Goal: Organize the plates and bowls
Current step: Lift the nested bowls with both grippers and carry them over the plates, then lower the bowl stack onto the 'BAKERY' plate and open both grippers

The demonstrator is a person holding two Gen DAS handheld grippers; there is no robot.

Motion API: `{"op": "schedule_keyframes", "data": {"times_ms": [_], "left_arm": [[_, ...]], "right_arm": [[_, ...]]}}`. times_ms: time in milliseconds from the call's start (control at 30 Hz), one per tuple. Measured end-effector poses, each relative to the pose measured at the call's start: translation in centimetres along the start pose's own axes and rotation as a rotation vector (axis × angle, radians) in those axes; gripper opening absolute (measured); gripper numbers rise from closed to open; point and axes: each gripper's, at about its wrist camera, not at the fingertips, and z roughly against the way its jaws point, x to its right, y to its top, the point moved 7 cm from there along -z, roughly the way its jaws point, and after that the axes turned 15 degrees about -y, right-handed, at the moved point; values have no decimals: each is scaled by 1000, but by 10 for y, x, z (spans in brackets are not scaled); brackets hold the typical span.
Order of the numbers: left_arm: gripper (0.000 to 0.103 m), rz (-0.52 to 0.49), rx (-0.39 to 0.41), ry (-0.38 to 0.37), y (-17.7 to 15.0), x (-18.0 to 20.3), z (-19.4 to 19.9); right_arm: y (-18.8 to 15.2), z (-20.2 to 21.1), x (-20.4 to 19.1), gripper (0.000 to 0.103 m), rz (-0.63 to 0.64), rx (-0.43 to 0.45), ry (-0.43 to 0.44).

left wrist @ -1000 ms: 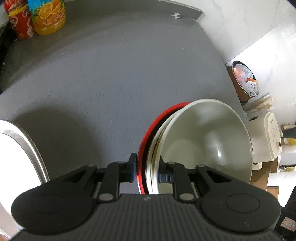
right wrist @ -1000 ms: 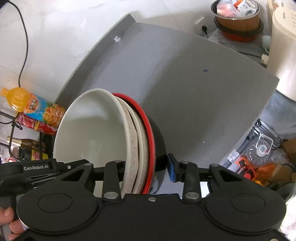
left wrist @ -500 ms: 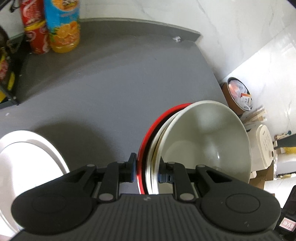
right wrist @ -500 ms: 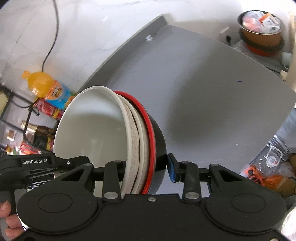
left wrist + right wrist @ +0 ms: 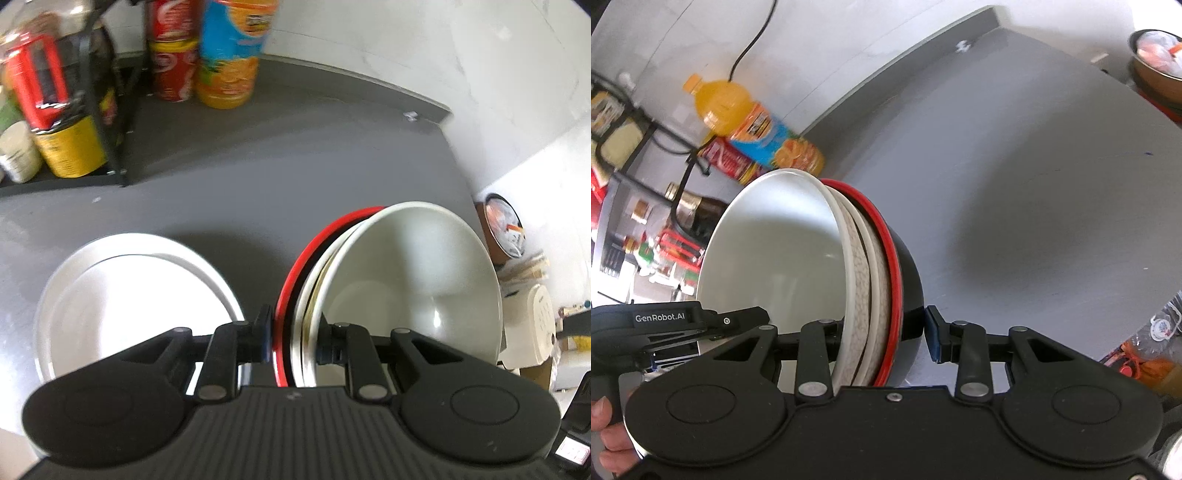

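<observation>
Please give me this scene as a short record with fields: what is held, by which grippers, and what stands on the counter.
held: nested stack of bowls, white bowl innermost, black bowl with red rim outermost
left gripper: shut on the stack's rim
right gripper: shut on the stack's opposite rim
counter: grey counter
on counter: round white plates
background: orange juice bottle, red cans

Glossy bowls [image 5: 413,273], matt grey countertop [image 5: 280,173]

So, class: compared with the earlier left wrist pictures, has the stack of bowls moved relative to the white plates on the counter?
Yes. The stack of bowls now sits beside the white plates, which earlier only peeked in at the picture's left edge.
</observation>
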Motion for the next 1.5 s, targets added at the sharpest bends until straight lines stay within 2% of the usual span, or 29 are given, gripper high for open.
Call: {"op": "schedule_keyframes", "data": {"times_ms": [567, 900, 1300, 1500], "left_arm": [[19, 138, 94, 62, -6, -67, 53], [18, 225, 129, 102, -8, -108, 74], [18, 313, 126, 140, -15, -149, 83], [18, 331, 104, 152, -17, -158, 76]], "right_arm": [[-14, -16, -74, 34, 153, -55, 66], [-14, -35, -107, 34, 238, -116, 90], [-24, -56, -117, 34, 294, -191, 86], [-24, -61, -116, 37, 305, -189, 105]]}}
